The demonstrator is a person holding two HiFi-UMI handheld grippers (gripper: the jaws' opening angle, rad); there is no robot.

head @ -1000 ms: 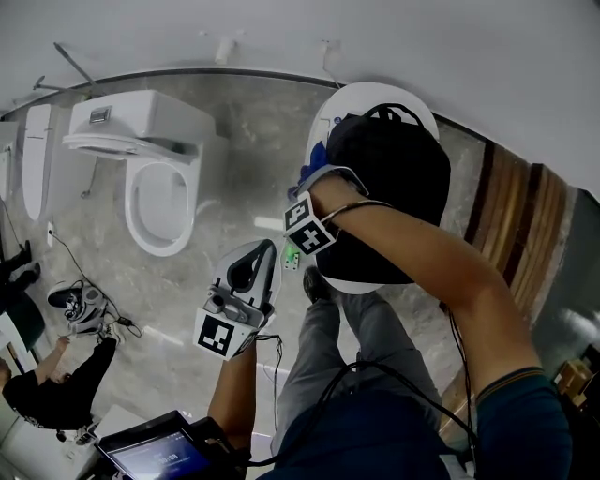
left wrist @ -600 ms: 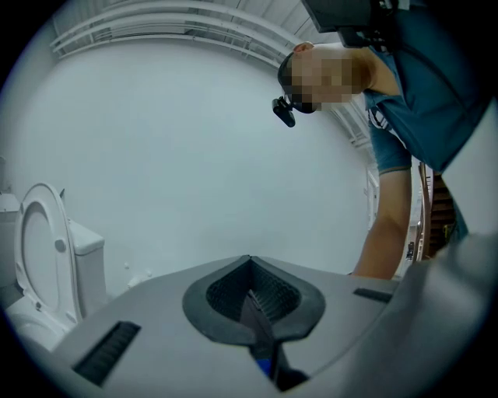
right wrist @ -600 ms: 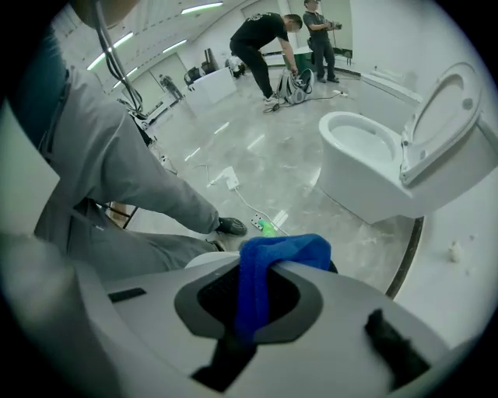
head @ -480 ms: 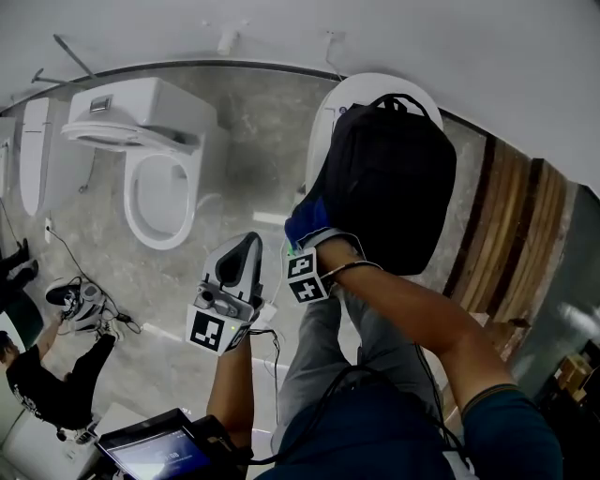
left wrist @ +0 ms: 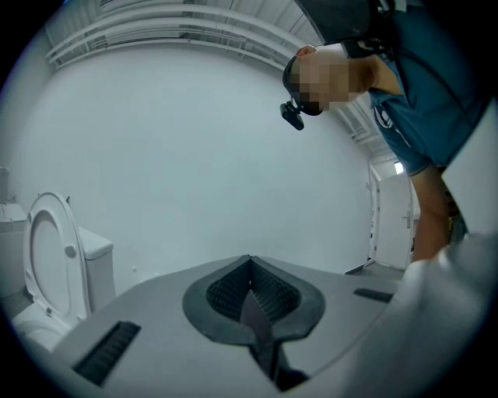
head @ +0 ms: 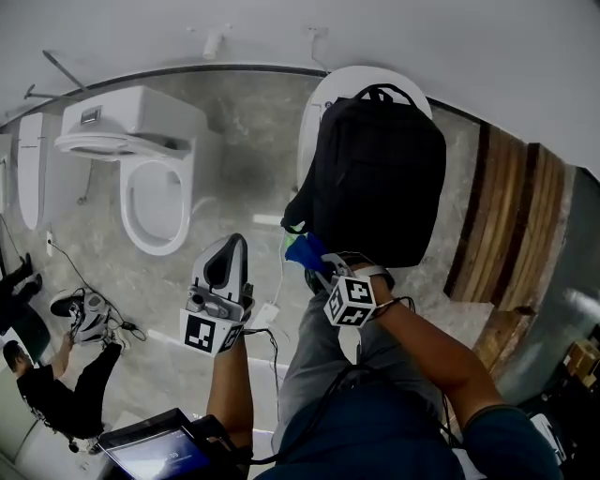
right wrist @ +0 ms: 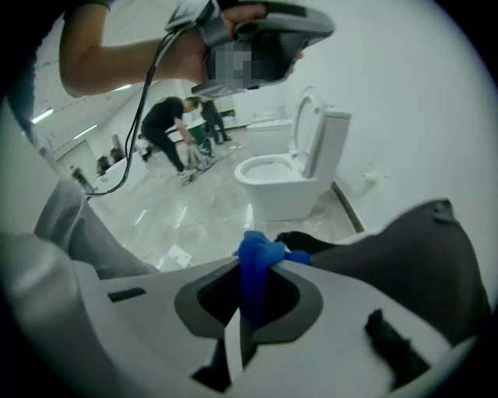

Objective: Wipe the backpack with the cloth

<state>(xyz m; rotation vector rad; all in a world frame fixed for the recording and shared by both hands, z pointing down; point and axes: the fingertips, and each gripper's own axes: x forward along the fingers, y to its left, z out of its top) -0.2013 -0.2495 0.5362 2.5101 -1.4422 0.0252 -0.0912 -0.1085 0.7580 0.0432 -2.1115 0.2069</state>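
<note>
Currently the right hand-held gripper (head: 317, 262) has its jaws pinched on a bunched blue cloth (head: 304, 251). The cloth sits at the lower left corner of the black backpack (head: 380, 169), just beside a hanging strap (head: 295, 208); I cannot tell whether cloth and backpack touch. The backpack lies flat on a white oval fixture (head: 323, 103) by the wall (head: 281, 28). The left hand-held gripper (head: 231, 255) is held apart from the backpack over the grey floor (head: 244, 141), its jaws pressed together with nothing between them. An open toilet (head: 155, 187) stands further left.
</note>
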